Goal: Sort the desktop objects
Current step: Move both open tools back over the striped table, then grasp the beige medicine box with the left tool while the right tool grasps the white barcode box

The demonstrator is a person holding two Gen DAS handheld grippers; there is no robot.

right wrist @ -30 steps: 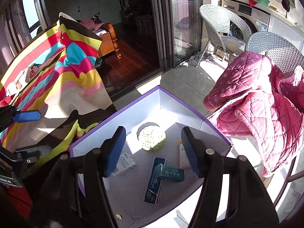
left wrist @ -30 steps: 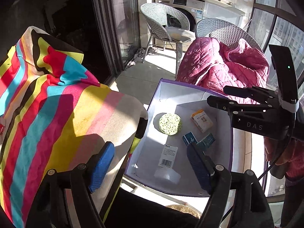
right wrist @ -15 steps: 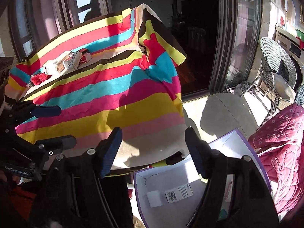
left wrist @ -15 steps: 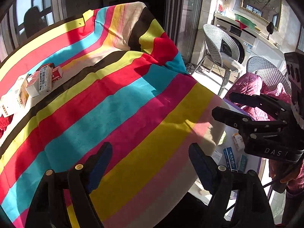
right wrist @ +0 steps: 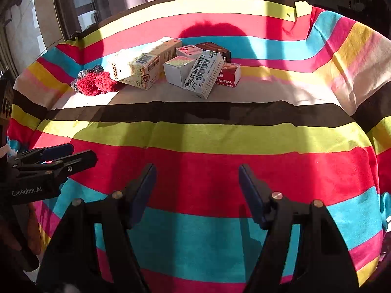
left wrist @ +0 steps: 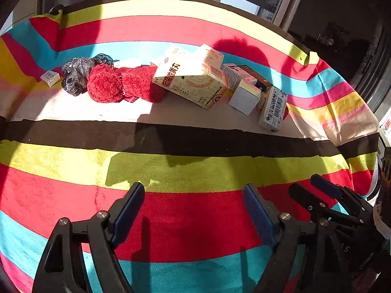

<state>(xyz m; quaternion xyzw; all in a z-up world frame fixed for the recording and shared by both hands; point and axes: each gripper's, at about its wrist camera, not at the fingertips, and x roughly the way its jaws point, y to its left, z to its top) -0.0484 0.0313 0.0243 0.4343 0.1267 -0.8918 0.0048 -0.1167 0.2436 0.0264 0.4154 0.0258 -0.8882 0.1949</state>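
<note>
Behind the big cream-and-orange cardboard medicine box [left wrist: 193,80], several smaller cartons are mostly hidden, and the small print on the white barcode-labelled carton [left wrist: 273,108] is too tiny to read.

Seven boxes [right wrist: 136,67]; two pompoms [left wrist: 105,83]

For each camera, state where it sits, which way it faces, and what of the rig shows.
Left wrist: on the left gripper, facing across the striped cloth to the box pile; its open fingers show, the right gripper alongside.
Right wrist: on the right gripper, facing likewise; the left gripper shows.
Shared: cloth, boxes, red woolly item.
</note>
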